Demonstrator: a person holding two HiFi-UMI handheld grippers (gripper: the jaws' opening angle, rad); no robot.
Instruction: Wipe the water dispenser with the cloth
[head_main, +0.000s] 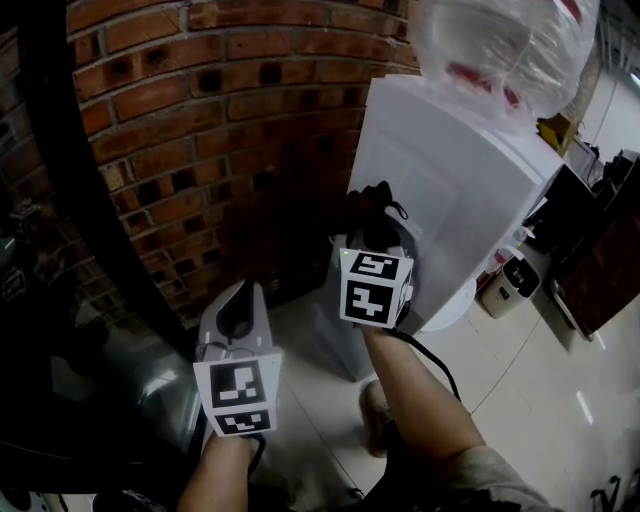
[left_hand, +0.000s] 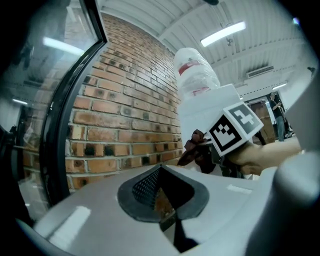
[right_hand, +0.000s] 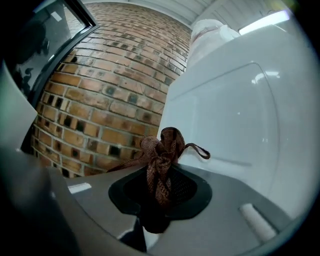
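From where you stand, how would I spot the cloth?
Find the white dispenser beside the brick wall. By its panel, the right gripper pinches the cloth: a crumpled brown bundle with a loose loop, dark against the white.

A red brick wall (head_main: 200, 120) stands beside a black-framed glass pane (head_main: 60, 300). A small white box (head_main: 512, 282) sits on the pale tiled floor (head_main: 520, 390).

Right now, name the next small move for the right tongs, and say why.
Probably press the cloth flat onto the water dispenser's white side panel. The right tongs are shut on the bunched cloth right beside that panel, but whether it touches isn't clear.
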